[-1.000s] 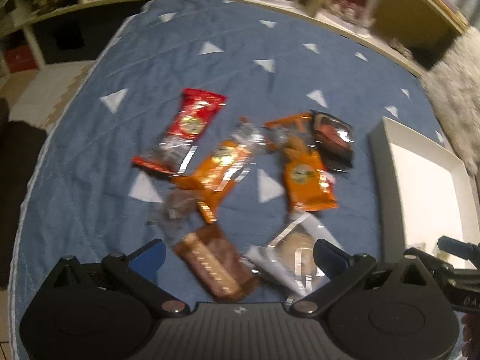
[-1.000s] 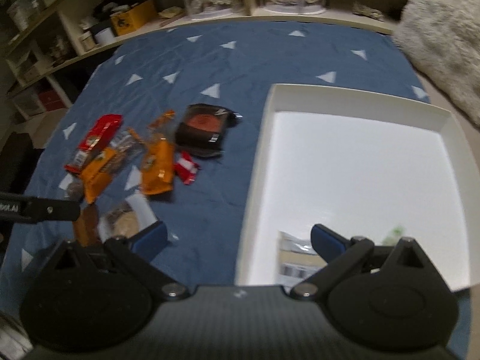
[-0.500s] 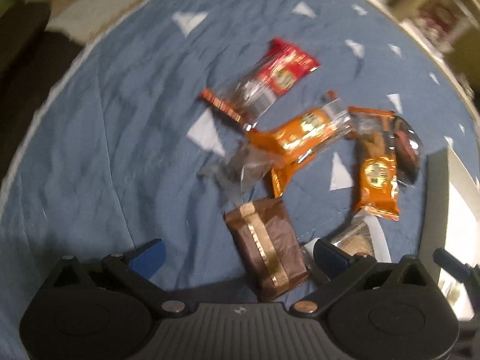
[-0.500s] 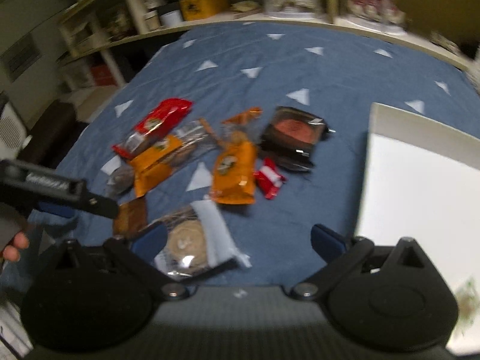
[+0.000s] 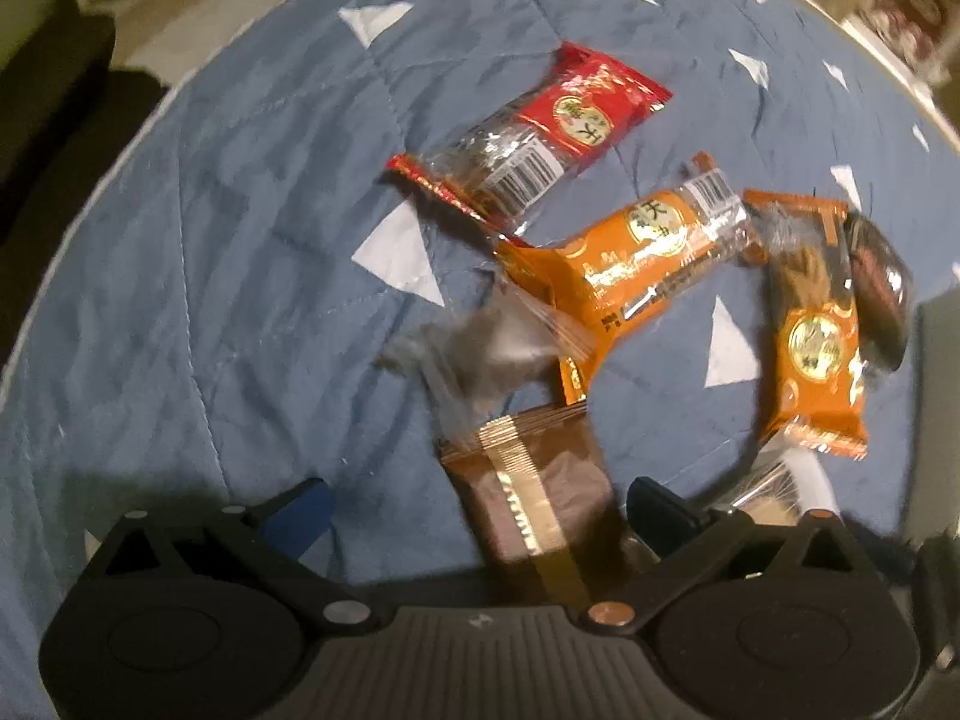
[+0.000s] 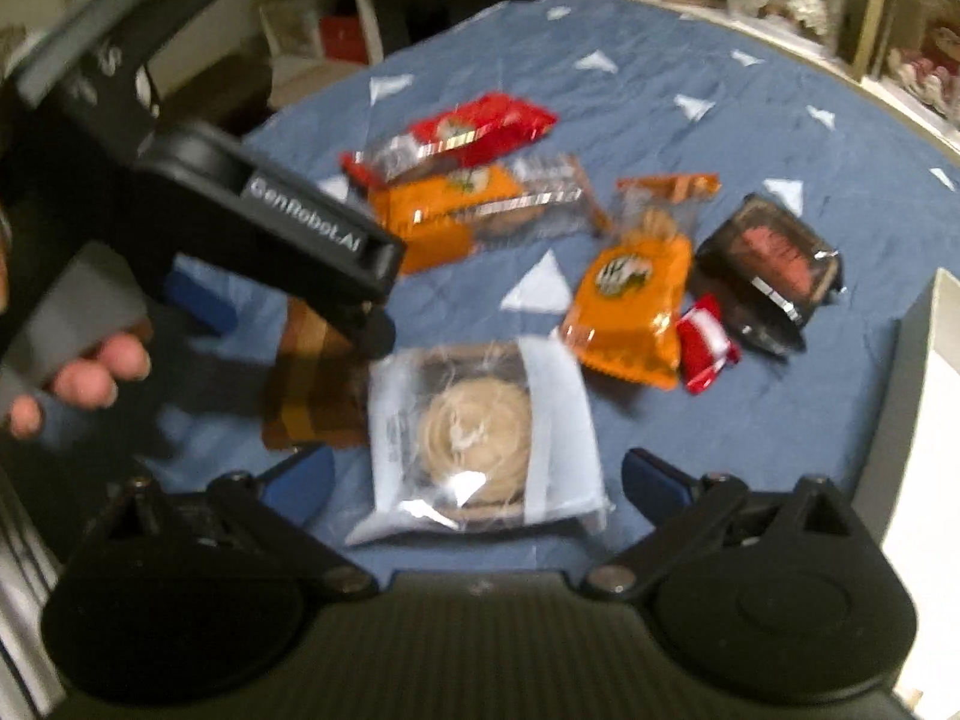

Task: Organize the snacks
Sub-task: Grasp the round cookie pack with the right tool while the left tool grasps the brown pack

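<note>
Left gripper (image 5: 477, 501): jaws wide apart, brown snack (image 5: 531, 495) between, its near end hidden.
Right gripper (image 6: 477, 480): jaws apart around blurry cookie pack (image 6: 480, 438).

A: Which words can be read here?

B: On the black body of the left gripper (image 6: 282, 228), in the right wrist view, white letters say "GenRobot.AI".

A: And on the snacks?

B: The red packet (image 5: 540, 126) and the long orange packet (image 5: 630, 258) each carry a round yellow label with the character "天". The other print is too blurred to read.
</note>
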The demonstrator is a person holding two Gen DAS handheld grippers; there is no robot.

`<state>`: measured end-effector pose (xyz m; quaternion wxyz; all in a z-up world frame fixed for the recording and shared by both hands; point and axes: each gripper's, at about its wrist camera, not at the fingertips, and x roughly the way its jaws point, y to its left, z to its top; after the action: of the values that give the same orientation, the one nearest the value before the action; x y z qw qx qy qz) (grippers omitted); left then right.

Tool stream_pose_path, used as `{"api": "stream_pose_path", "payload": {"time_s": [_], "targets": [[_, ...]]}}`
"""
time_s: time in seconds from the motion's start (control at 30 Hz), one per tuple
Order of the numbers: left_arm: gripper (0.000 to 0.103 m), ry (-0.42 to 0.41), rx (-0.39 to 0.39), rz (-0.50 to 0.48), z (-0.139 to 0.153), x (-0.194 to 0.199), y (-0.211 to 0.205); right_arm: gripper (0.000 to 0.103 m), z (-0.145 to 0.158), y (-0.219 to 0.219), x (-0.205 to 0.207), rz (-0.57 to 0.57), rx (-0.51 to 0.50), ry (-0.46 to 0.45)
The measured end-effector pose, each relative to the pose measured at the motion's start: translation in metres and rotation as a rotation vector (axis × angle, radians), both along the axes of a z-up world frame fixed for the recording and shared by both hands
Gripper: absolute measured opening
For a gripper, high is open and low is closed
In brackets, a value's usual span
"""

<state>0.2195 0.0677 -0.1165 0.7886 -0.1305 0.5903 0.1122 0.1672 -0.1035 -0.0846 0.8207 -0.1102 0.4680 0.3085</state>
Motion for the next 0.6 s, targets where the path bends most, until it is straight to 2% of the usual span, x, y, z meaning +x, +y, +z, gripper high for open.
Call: {"api": "stream_pose_path", "payload": {"time_s": [0.1,0.2,0.33,0.47,0.53,0.57,0.6], "targets": [[0.103,-0.005,0.065,-0.05,-0.001,0.0,-0.009,0.103,-0.006,0.002,-0.002,-0.019,-0.028,-0.017],[0.103,-0.008,0.114,-0.077,-0.001,-0.002,-0.015,0.103,-0.007,-0.001,0.006,-0.047,-0.005,-0.023],[0.103,-0.009,0.139,-0.043,0.001,-0.007,-0.016,0.103,-0.007,0.001,0.007,-0.03,0.003,-0.036],[0.103,0.002,0.06,0.029,0.001,-0.017,-0.002,0.101,-0.006,0.0,0.01,-0.024,0.021,-0.013],[0.103,0.01,0.002,0.054,-0.001,-0.024,0.0,0.089,-0.003,-0.005,0.015,-0.049,0.033,0.008],[0.103,0.01,-0.02,0.059,-0.001,-0.026,0.0,0.077,0.0,-0.009,0.017,-0.066,0.056,0.027],[0.102,0.002,-0.042,0.061,0.0,-0.03,-0.001,0.074,0.003,-0.013,0.018,-0.08,0.077,0.046]]}}
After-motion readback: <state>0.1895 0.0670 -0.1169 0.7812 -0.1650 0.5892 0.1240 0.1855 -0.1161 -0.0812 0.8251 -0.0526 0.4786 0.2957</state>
